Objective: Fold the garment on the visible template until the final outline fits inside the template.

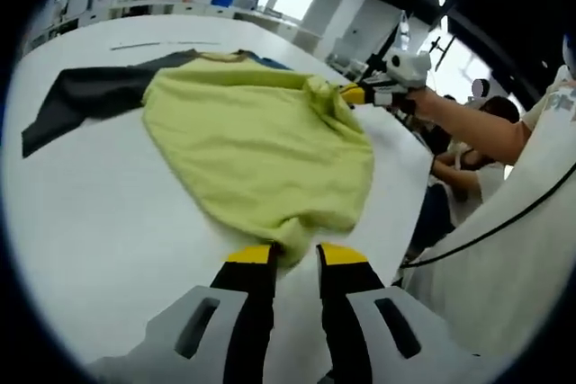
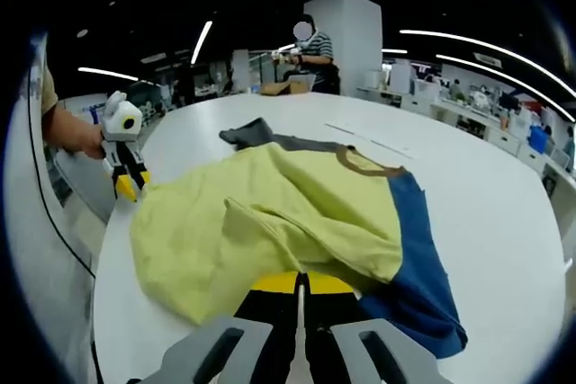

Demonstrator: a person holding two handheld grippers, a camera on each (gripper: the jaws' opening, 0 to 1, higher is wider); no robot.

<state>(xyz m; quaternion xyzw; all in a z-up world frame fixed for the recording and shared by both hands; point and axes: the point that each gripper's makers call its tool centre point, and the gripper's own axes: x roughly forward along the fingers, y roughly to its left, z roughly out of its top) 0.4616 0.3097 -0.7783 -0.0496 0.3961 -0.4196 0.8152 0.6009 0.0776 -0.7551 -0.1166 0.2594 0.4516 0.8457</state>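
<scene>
1. The white table [image 1: 99, 222] runs wide and bare on the far side of the garment; its curved near edge falls away just past the cloth in the left gripper view, where seated people are close by.
2. The garment [image 1: 261, 146] lies rumpled on the table: a yellow-green body, a dark grey sleeve [image 1: 85, 96] stretched flat away from it, and a blue sleeve [image 2: 418, 267] trailing towards the table's open side in the right gripper view. A brown neckband [image 2: 364, 165] shows at the top.
3. I can make out no template outline on the white surface.
4. The left gripper [image 1: 292, 256] has its yellow-tipped jaws a little apart, with the garment's lower edge bunched between them; whether they press on the cloth I cannot tell.
5. The right gripper [image 2: 300, 283] has its jaws pressed together with barely a slit between, and the yellow-green edge drapes over its tips, apparently pinched.
6. In the left gripper view, the right gripper meets a gathered corner near the table edge.
</scene>
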